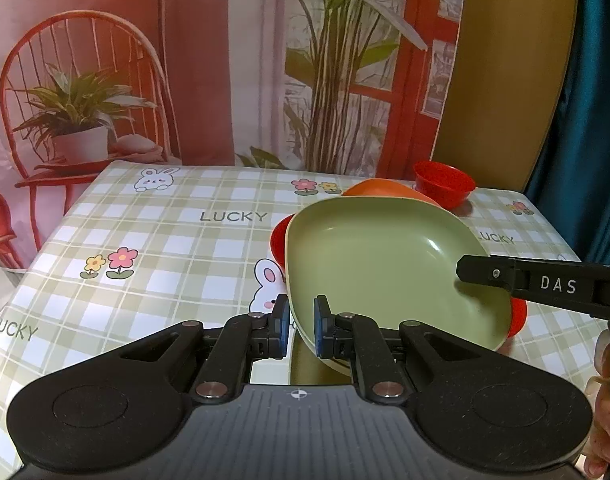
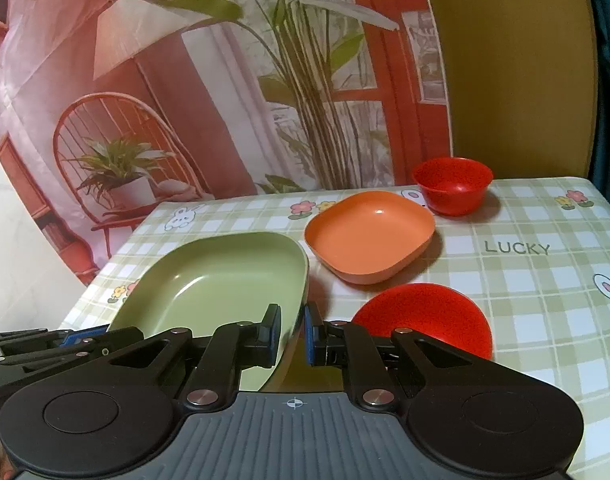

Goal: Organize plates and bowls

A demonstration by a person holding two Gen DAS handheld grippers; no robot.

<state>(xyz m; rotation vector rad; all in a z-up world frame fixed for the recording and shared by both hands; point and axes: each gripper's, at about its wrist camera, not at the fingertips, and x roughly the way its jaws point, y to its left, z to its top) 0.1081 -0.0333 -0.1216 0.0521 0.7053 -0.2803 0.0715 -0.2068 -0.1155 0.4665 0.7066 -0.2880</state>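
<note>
Grippers left (image 1: pixel 299 326) and right (image 2: pixel 292 336) both pinch the green plate's (image 2: pixel 213 284) rim (red dish (image 2: pixel 423 320) partly hidden).

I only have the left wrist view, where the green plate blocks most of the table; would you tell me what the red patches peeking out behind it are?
Observer: They are one flat red plate, lying empty on the tablecloth beside the green plate.
Operator: Thank you. Is the orange plate empty?
Observer: Yes, the orange plate is empty and stands apart from the red bowl.
Operator: How does the right tool hold on?
Observer: The right tool has the green plate's rim between its fingers.
</note>
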